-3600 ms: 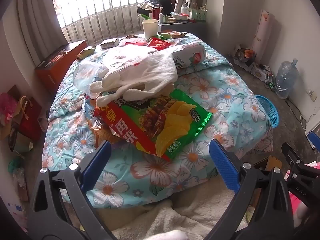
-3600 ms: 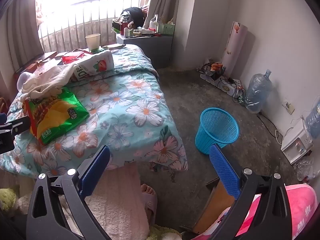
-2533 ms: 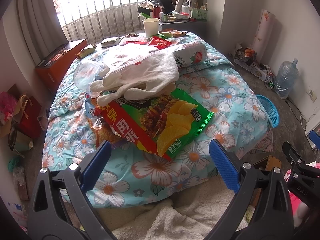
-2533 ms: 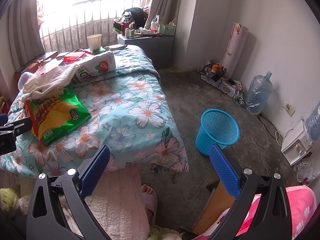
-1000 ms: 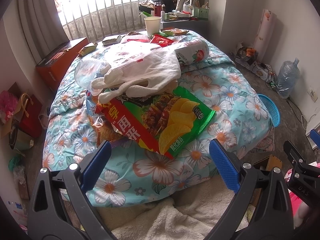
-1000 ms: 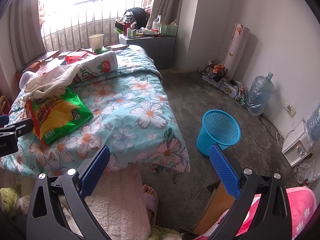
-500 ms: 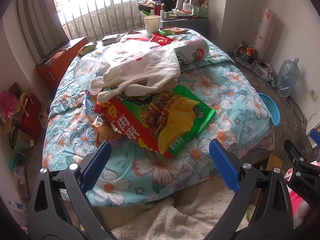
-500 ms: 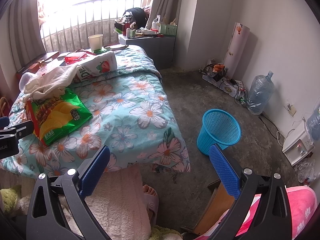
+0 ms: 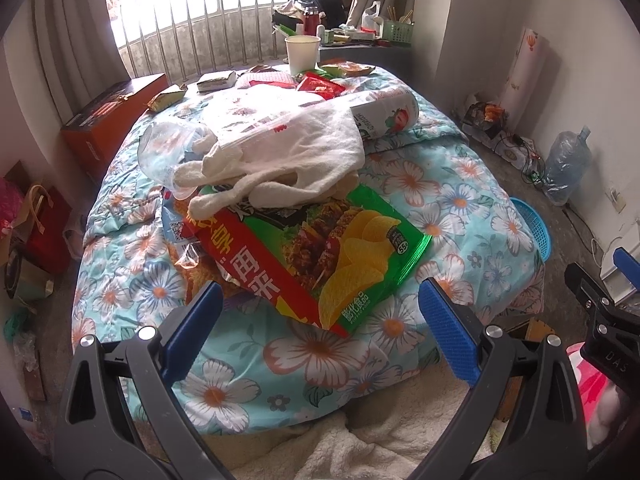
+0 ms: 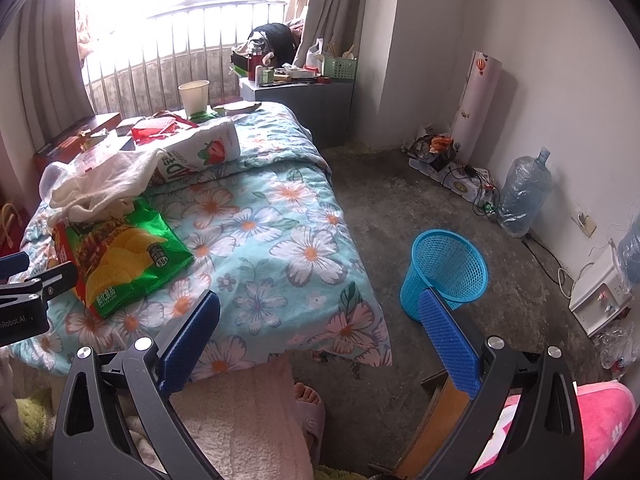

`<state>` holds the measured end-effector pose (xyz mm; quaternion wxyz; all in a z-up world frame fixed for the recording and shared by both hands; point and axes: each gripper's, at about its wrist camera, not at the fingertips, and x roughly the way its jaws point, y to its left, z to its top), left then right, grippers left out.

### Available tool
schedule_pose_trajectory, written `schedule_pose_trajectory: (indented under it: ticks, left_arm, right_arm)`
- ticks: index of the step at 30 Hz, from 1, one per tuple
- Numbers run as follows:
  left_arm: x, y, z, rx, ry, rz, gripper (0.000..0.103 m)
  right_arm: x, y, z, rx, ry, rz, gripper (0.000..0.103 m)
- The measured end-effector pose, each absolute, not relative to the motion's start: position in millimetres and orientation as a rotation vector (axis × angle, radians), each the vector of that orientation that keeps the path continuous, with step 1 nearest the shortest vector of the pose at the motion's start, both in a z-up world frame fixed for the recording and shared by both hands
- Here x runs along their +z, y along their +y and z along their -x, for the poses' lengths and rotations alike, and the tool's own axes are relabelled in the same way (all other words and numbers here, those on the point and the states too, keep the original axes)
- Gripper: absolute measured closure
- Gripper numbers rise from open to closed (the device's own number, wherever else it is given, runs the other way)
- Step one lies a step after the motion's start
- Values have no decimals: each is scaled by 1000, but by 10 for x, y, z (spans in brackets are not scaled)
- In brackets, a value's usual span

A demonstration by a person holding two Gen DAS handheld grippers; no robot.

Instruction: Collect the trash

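A big green and red chip bag [image 9: 316, 256] lies flat on the flowered bed, partly under a white garment [image 9: 288, 152]. It also shows in the right wrist view [image 10: 120, 260]. My left gripper [image 9: 320, 320] is open and empty just short of the bag's near edge. My right gripper [image 10: 320, 324] is open and empty over the bed's foot corner. A blue mesh trash basket [image 10: 446, 272] stands on the floor right of the bed. More wrappers [image 9: 320, 84], a paper cup [image 9: 302, 54] and a strawberry-print pack [image 9: 384, 114] lie at the far end.
An orange box [image 9: 112, 120] sits left of the bed. A grey side table [image 10: 300, 104] with clutter stands by the window. A water jug [image 10: 524, 192], cables and a white appliance [image 10: 600, 300] line the right wall. A foot in a slipper [image 10: 308, 404] is below.
My left gripper has crept slightly forward toward the chip bag. The right view has barely shifted. Both grippers stay open.
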<state>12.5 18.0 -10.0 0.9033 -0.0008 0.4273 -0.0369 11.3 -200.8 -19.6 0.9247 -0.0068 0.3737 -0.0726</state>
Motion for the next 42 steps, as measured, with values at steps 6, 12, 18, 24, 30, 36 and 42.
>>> schedule_pose_trajectory:
  ticks: [6, 12, 18, 24, 30, 36, 42]
  left_arm:
    - [80, 544, -190, -121, 716, 110, 9]
    - [146, 999, -284, -133, 582, 194, 9]
    - [178, 1471, -449, -71, 530, 259, 9]
    - [111, 1923, -851, -43, 579, 358, 9]
    - [-108, 2018, -1230, -95, 664, 419, 9]
    - [-252, 2047, -1356, -113, 691, 462, 15]
    - [-330, 2070, -1408, -134, 720, 483, 32]
  right_arm:
    - [-93, -1855, -352, -50, 670, -37, 6]
    - [-59, -1598, -604, 73, 641, -25, 6]
    - [-78, -1379, -866, 181, 677, -53, 6]
    - [-147, -1263, -1047, 278, 725, -127, 6]
    - [-273, -1213, -1309, 382, 823, -285, 11]
    - [-436, -1116, -1575, 453, 898, -405, 23]
    - [-517, -1035, -1752, 478, 935, -440, 33]
